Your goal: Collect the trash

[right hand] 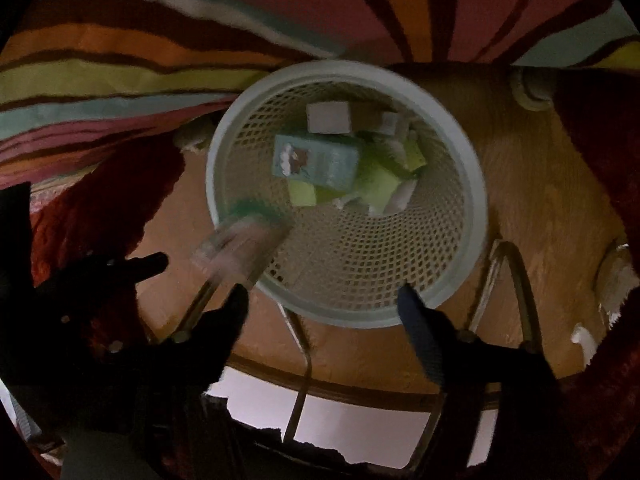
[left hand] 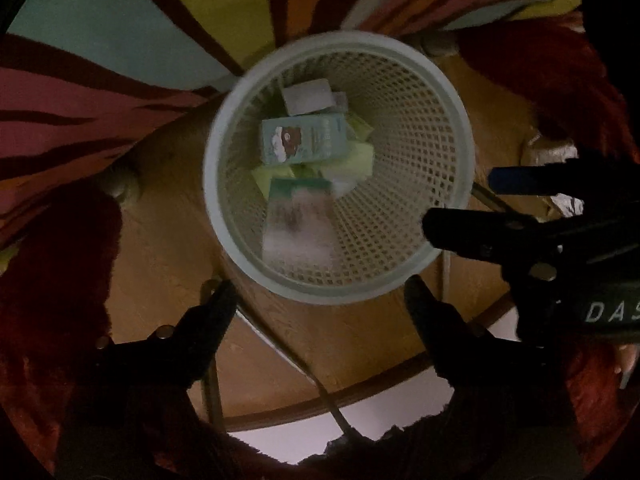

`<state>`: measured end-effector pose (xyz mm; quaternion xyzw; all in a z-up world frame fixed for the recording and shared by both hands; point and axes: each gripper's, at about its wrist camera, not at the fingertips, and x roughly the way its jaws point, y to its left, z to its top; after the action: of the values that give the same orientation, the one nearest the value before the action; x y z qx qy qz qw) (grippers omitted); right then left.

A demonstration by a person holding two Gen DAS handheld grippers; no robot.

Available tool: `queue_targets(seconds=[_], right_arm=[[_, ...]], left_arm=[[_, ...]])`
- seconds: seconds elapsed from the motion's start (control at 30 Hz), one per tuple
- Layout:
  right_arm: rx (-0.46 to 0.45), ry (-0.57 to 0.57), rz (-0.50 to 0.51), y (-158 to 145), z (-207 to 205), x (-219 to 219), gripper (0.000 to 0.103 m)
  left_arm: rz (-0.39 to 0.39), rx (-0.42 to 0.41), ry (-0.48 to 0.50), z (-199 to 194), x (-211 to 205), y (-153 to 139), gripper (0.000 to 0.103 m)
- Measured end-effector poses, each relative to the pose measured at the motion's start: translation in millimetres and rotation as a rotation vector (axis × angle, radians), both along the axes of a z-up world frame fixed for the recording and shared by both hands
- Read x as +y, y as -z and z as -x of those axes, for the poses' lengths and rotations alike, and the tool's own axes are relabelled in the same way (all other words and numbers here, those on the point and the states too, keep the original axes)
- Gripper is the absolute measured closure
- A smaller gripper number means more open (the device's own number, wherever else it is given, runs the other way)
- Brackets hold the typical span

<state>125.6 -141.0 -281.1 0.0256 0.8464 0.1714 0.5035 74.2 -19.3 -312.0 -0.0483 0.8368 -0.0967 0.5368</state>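
A pale round plastic lattice wastebasket (left hand: 400, 128) stands on the brown wooden floor (left hand: 168, 248) beside a striped multicolour rug (left hand: 100, 80). Both grippers hang over it with their fingers spread wide and nothing between them: the left gripper (left hand: 320, 300) and the right gripper (right hand: 322, 304). A blurred green-topped rectangular packet (left hand: 298, 216) looks caught mid-fall just at the rim, so I take it as freshly let go.

Much looks done already. Inside the basket lie a teal printed carton (left hand: 304, 138), a small white box (left hand: 308, 96) and several yellow-green paper scraps (left hand: 360, 156).

What is left is harder to judge. The left wrist view shows a crinkled silvery foil wrapper (left hand: 552, 152) on the floor beyond the right gripper, possibly still to collect. The right wrist view misses that, but shows small white scraps (right hand: 580, 338) at the edge of the dark red shaggy rug (right hand: 592, 128).
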Motion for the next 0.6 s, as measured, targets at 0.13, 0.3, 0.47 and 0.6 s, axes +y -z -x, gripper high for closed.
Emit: queue_targets(seconds=[0.13, 0.3, 0.47, 0.6], right_arm=[[-0.050, 0.003, -0.005, -14, -1, -2, 0.021], [-0.126, -0.008, -0.039, -29, -2, -1, 0.021], [-0.290, -0.046, -0.097, -69, 2, 2, 0.021], [-0.456, -0.058, -0.141, -103, 4, 1, 0.021]], left_arm=[[-0.009, -0.062, -0.007, -2, 3, -14, 0.020], [-0.037, -0.195, -0.023, -4, 7, -43, 0.020], [-0.067, -0.379, -0.074, 1, 17, -89, 0.020], [-0.093, -0.513, -0.109, 3, 21, -120, 0.020]])
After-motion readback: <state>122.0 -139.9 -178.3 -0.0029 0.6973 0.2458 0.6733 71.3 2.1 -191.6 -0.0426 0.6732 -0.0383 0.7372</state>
